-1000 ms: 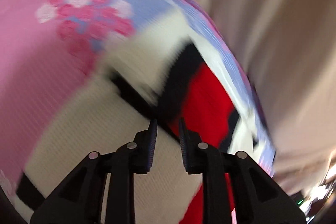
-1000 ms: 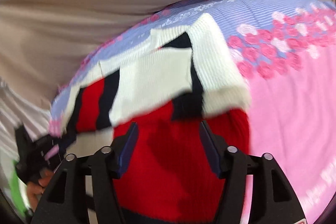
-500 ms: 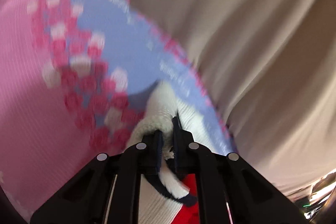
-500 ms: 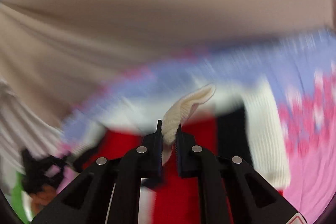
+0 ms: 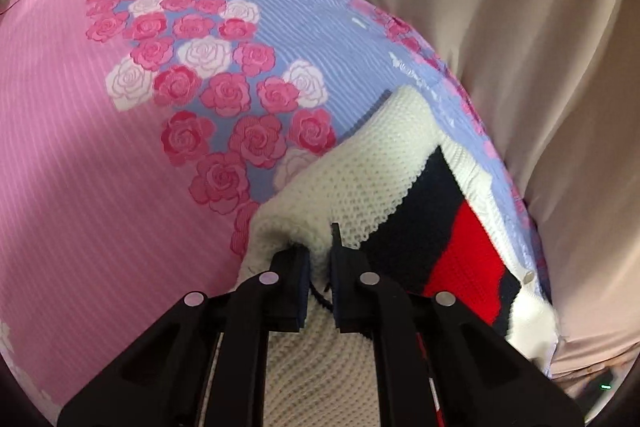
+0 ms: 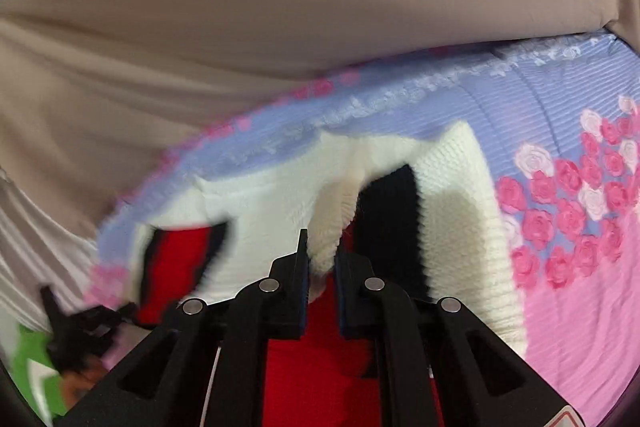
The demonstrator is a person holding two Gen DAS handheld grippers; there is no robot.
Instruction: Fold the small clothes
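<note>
In the left wrist view, the left gripper (image 5: 320, 259), which a second earlier had hovered part-open over the white, navy and red knitted sweater (image 5: 372, 183), was clenched on a white fold of it. The garment lay on the pink and lilac rose-printed bedspread (image 5: 120, 155), near the beige fabric backdrop (image 5: 520, 27). The gripper sat low, angled along the knit.

In the right wrist view, the right gripper (image 6: 322, 255), wide open a second before, had likewise pinched a white ridge of the sweater (image 6: 460, 187). With both edges grasped, a fold seemed under way.
</note>
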